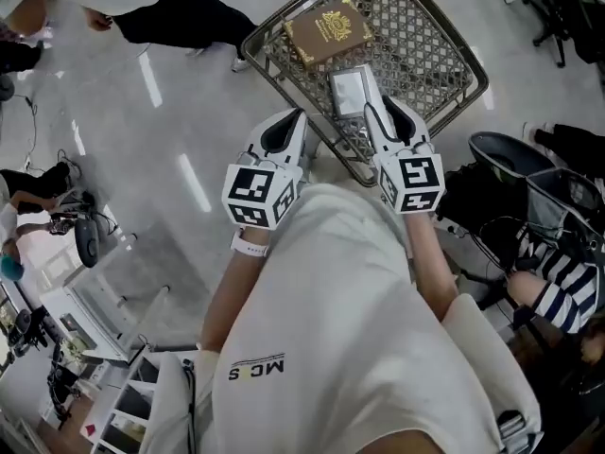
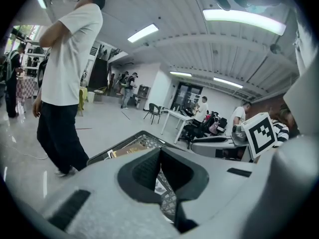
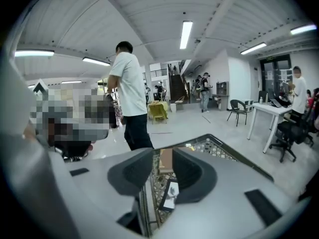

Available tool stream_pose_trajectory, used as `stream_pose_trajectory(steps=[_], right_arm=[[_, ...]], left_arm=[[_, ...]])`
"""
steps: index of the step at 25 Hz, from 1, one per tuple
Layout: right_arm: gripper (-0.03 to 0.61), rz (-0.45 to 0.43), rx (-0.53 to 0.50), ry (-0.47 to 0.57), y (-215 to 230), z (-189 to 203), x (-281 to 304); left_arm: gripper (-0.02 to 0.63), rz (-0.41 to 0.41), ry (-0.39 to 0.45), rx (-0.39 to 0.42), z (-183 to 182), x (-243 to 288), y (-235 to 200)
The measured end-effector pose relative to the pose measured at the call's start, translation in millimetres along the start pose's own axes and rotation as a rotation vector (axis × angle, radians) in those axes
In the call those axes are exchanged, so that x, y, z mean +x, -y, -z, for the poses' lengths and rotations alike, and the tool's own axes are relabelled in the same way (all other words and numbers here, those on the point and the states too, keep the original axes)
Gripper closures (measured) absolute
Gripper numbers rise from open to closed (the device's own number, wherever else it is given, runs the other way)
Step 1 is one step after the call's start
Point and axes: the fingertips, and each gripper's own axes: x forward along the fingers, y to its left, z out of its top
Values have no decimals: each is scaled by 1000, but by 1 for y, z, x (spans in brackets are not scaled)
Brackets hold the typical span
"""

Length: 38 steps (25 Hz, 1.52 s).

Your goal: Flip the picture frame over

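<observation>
The picture frame (image 1: 352, 91), small with a grey face, lies flat in a wire shopping basket (image 1: 425, 36) beside a brown book (image 1: 327, 29). My right gripper (image 1: 386, 112) hovers over the frame's near right edge. Its jaws stand apart with nothing between them. Through that gap in the right gripper view (image 3: 163, 171) I see the frame (image 3: 171, 195) and the book (image 3: 166, 161) below. My left gripper (image 1: 295, 121) hangs just outside the basket's near rim. In the left gripper view its fingertips (image 2: 160, 156) meet, holding nothing, and the book (image 2: 130, 150) shows beyond them.
The basket stands on a shiny grey floor. A person in black trousers (image 1: 180, 12) stands beyond its far left corner. A dark stroller (image 1: 510, 159) and someone in a striped sleeve (image 1: 558, 291) are close on the right. White shelving (image 1: 85, 310) is at lower left.
</observation>
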Motion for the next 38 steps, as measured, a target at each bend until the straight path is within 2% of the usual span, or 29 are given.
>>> stream_pose_trajectory(steps=[8, 13, 21, 26, 38], right_arm=[[466, 9, -10, 101, -1, -24, -41], [551, 0, -13, 154, -1, -37, -51], [560, -20, 13, 186, 1, -41, -62], [560, -25, 33, 168, 5, -31, -59], [560, -39, 36, 171, 15, -38, -56]], left_arm=[[589, -19, 52, 33, -21, -23, 8], [589, 8, 82, 34, -35, -16, 14], [589, 27, 85, 75, -40, -7, 26], [589, 9, 91, 74, -42, -4, 25], [589, -11, 77, 92, -43, -11, 37]])
